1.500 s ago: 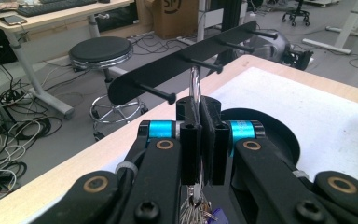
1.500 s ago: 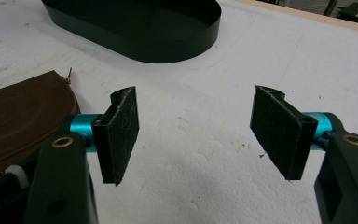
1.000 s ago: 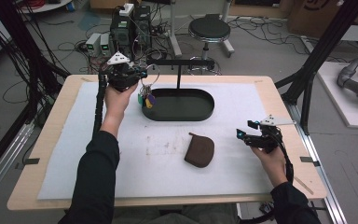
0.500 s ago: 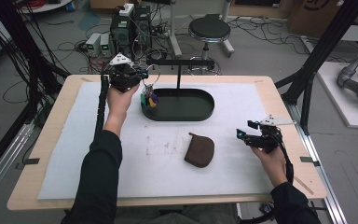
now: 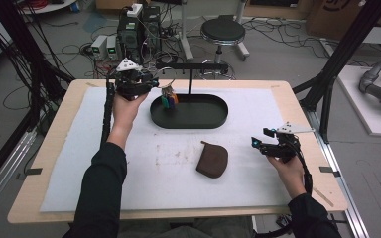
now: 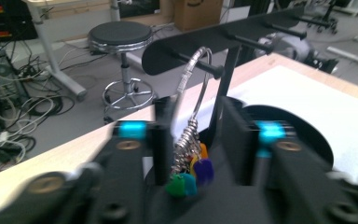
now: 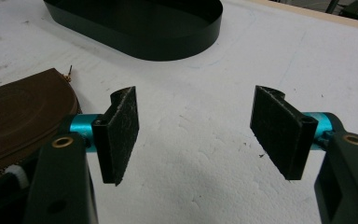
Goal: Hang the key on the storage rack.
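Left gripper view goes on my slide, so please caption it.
Hand-held gripper just opening, its jaws either side of a key bunch hanging from the black rack's peg.

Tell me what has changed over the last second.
The left tongs have just been opening, letting go of the key bunch, which hangs between the jaws from a peg of the black rack. Unchanged: the right tongs open, the brown pouch on the mat.

You face a grey floor (image 5: 297, 54) strewn with cables (image 5: 278, 29), a round black stool (image 5: 222, 31), computer boxes (image 5: 138, 29), a cardboard box (image 5: 340, 15), dark metal frame posts (image 5: 345, 52), dim light.
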{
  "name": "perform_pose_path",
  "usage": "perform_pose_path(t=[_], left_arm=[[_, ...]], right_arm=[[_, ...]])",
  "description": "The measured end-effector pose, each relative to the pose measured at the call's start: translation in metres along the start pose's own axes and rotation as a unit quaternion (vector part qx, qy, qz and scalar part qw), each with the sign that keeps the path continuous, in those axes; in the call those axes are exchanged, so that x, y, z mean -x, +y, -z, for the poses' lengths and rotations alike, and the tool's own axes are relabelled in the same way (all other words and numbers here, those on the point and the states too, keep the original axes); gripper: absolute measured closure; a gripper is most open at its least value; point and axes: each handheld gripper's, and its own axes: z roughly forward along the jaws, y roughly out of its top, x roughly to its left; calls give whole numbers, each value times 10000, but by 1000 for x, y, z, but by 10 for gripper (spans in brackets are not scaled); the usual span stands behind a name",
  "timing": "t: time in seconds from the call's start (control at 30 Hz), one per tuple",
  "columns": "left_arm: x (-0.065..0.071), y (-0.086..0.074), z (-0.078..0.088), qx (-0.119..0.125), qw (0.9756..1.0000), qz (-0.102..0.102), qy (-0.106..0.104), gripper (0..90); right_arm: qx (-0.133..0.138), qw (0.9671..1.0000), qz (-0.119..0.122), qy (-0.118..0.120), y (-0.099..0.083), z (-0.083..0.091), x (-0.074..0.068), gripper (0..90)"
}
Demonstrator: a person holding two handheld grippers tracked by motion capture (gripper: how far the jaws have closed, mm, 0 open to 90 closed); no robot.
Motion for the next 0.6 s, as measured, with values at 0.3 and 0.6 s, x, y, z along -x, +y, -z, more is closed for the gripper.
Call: perform_pose_path(t=[0.3,0.6], left_arm=[[29,-16,30,-58,9983,-585,-25,408],[51,-43,76,-5,9964,-851,-32,316]], right_arm=[[-28,10000,44,-3,0,-2,-1,331],[-49,9999,86,-57,1,-3,-4,331]])
